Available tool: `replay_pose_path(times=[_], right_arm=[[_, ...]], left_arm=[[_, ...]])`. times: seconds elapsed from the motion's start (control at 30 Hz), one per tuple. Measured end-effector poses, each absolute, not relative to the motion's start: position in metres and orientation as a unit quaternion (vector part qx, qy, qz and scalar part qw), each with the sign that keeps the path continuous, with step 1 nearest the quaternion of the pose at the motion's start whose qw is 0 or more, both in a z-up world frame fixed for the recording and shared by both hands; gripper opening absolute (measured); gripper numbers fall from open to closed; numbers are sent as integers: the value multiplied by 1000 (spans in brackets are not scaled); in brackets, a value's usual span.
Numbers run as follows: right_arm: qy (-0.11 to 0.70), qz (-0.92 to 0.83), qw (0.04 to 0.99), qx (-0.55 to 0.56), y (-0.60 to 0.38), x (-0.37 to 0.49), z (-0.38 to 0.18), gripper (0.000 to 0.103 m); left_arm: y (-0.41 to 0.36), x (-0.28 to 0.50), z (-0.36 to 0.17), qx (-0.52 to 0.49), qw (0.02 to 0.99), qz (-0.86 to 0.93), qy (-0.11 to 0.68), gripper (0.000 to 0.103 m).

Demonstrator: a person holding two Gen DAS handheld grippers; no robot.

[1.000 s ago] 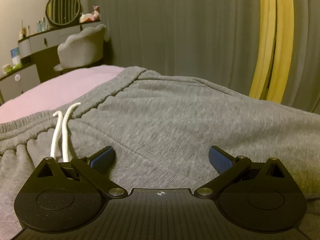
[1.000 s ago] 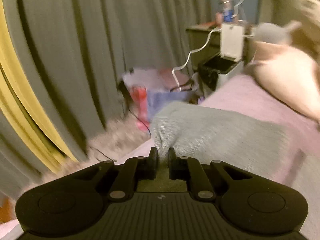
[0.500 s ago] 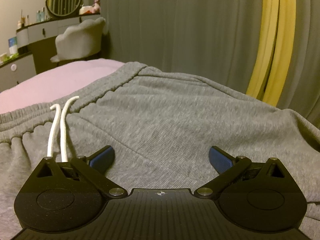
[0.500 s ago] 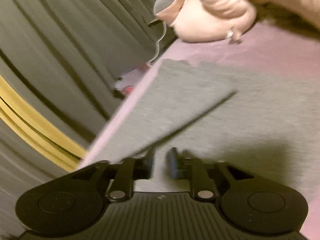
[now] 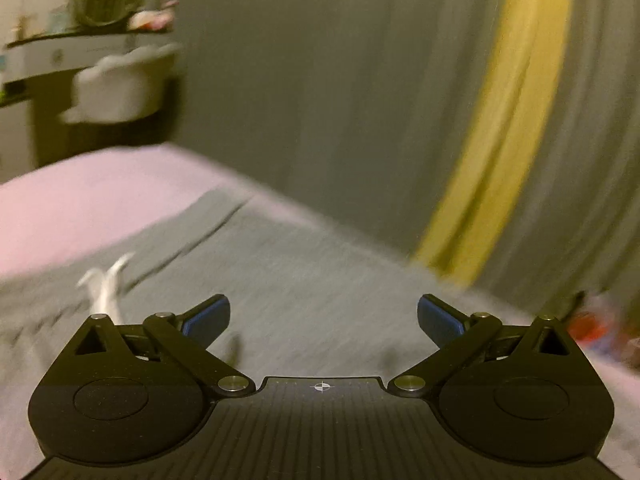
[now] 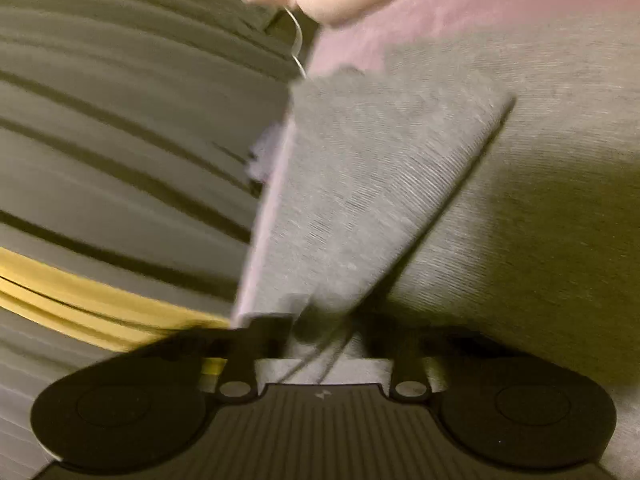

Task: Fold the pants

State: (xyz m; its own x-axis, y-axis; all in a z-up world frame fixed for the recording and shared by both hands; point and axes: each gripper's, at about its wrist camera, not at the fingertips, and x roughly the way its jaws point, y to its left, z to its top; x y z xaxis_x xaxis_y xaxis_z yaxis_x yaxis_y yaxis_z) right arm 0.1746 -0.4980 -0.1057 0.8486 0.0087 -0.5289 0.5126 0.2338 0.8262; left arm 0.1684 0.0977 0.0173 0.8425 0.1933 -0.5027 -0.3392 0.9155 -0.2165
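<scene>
Pink bed (image 5: pixel 88 200): left gripper (image 5: pixel 323 320) level, spread above pants (image 5: pixel 304 280).

Pants (image 5: pixel 304 280) grey, ribbed knit; drawstring (image 5: pixel 105 285) white. Bedsheet (image 5: pixel 92 196) pink. Curtain (image 5: pixel 320 92) grey-green, yellow stripe. Gripper pads (image 5: pixel 208 318) blue.

Left gripper (image 5: pixel 323 320): spread wide, blue-padded fingers (image 5: pixel 206 319) far apart at either side of the view, nothing between them, held level above the pants (image 5: pixel 304 280). Sharp against a smeared background. Right gripper (image 6: pixel 320 320): tilted steeply, rolled to one side, fingers (image 6: pixel 268 332) blurred and partly hidden by gray cloth draped over the gap. Fingers some way apart, with fabric running down between them; grip on it impossible to confirm through the blur.
</scene>
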Motion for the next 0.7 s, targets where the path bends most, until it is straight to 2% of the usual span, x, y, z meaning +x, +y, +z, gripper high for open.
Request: replay_pose_path(times=[0.1,0.2,0.23,0.27,0.3,0.43,0.47,0.57,0.7], right_arm=[[199,-151,754,608,-495,165,-120,5],[186,-142,778,584,-484,160,-123,5],[183,-141,781,580,-489,162,-126,5],[181,-141,780,582,-488,163,-127,5],[179,-139,780,583,-488,163,-128,5],[169,-131,793,571,-482,157,-131,5],[167,-130,795,568,-488,157,-135,5],[161,-132,801,561,-488,159,-138,5],[157,-139,814,541,-480,158,-137,5]], left_arm=[[94,221,41,-149,940,63,299,103],[98,283,37,-196,906,30,374,102],[100,302,32,-208,894,38,396,100],[101,318,25,-216,882,49,415,89],[101,332,18,-219,871,57,435,84],[96,368,-10,-245,826,74,502,80],[95,372,-12,-252,823,74,503,82],[88,388,-18,-265,820,58,504,97],[91,408,-42,-292,787,96,535,100]])
